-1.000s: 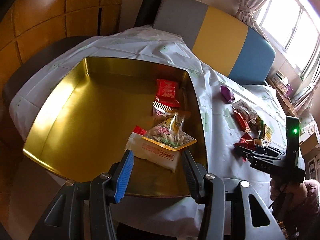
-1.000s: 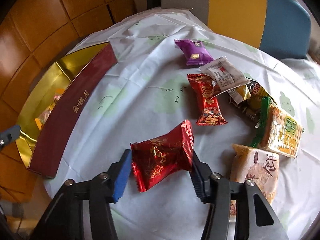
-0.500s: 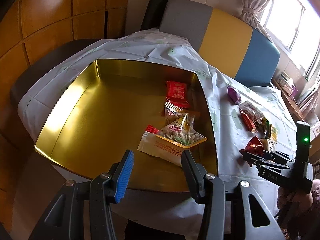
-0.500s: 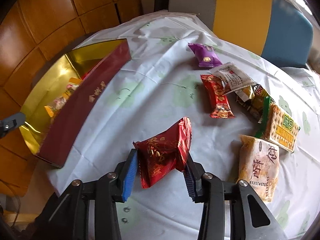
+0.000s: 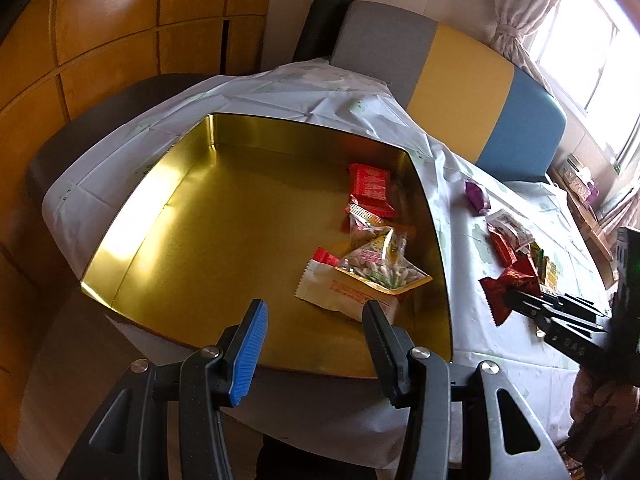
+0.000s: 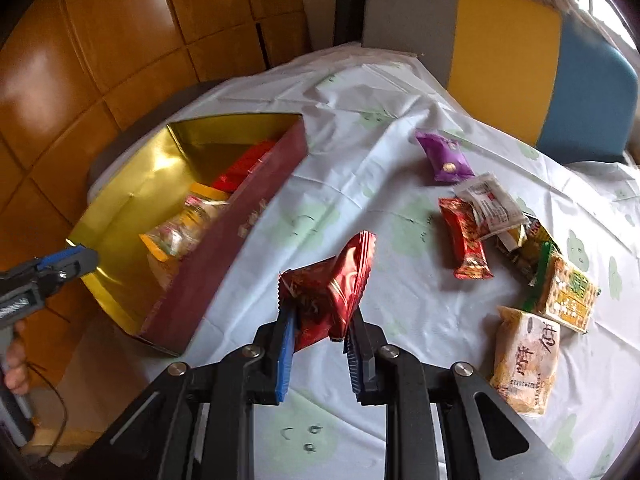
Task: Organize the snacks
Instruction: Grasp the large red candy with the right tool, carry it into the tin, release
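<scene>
My right gripper is shut on a shiny red snack packet, lifted off the white tablecloth; the packet also shows at the right of the left wrist view. The gold-lined tin box with a dark red outer wall sits to the left and holds several snacks, among them a nut bag and a red pack. My left gripper hovers open over the box's near edge with nothing between its fingers.
Loose snacks lie on the cloth at the right: a purple packet, a red candy, a white sachet, a green-yellow cracker pack and a beige bag. A grey, yellow and blue chair back stands behind the table.
My right gripper closed on the red packet and lifted it off the cloth. The left gripper stayed nearly still over the box.
</scene>
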The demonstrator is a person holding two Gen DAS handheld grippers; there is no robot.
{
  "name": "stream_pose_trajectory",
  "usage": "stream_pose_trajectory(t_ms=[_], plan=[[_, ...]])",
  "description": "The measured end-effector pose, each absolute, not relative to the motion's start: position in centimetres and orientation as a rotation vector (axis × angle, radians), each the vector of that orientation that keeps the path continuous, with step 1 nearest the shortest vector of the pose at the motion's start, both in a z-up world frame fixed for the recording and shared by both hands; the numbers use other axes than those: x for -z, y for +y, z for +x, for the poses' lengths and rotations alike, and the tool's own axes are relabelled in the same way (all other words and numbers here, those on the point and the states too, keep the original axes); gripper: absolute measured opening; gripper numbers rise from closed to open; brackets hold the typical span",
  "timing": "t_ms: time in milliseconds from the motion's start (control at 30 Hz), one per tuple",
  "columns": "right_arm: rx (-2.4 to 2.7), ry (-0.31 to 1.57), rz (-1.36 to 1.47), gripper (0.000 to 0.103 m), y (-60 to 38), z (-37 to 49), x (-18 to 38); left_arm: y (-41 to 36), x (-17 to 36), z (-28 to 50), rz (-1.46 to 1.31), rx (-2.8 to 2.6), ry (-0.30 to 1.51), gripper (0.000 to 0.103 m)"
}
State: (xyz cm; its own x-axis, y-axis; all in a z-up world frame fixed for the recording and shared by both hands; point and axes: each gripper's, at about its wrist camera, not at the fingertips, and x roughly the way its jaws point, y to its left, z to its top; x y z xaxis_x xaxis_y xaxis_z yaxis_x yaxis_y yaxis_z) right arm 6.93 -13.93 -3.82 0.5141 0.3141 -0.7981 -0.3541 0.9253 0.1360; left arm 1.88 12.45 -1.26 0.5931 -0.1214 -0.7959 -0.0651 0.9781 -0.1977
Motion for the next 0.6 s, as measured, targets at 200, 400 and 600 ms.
stream_pose_trajectory(t_ms=[200,400,600], plan=[[-0.428,0.913,-0.043,0.023,-13.4,6.5,2.2,13.2,1.5,1.9,-0.235,0.012,0.933,0.050],[-0.541,0.869,-0.024,0.023,-10.8,5.8,-0.1,13.6,1.3,1.8,-0.249,-0.020,0.915,0.050],[-0.676,0.859,-0.039,0.023,-6.2,5.4,-0.8,14.9,1.0,1.6,-0.264,-0.065,0.896,0.050]])
